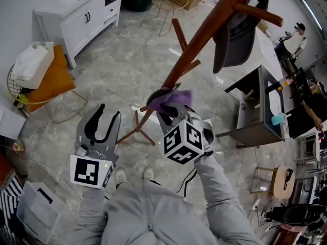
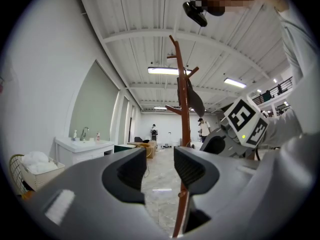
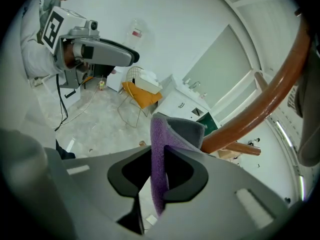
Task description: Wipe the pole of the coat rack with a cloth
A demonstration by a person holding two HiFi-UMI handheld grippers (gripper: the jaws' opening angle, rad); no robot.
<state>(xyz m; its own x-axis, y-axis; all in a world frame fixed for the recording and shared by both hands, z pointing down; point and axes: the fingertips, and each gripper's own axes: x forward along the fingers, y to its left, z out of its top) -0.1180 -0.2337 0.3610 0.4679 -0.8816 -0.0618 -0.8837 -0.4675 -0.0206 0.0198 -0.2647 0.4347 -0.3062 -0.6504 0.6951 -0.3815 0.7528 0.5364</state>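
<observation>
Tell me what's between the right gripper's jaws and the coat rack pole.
A purple cloth, pinched in the right gripper, folds over against the pole; the right gripper view shows it.

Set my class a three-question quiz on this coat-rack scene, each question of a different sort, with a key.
1. True or false: the left gripper grips the pole.
2. The right gripper is: A open and empty; B shut on the cloth; C shut on nothing.
3. Fill in: the cloth's colour is ____.
Key: 1 false; 2 B; 3 purple.
</observation>
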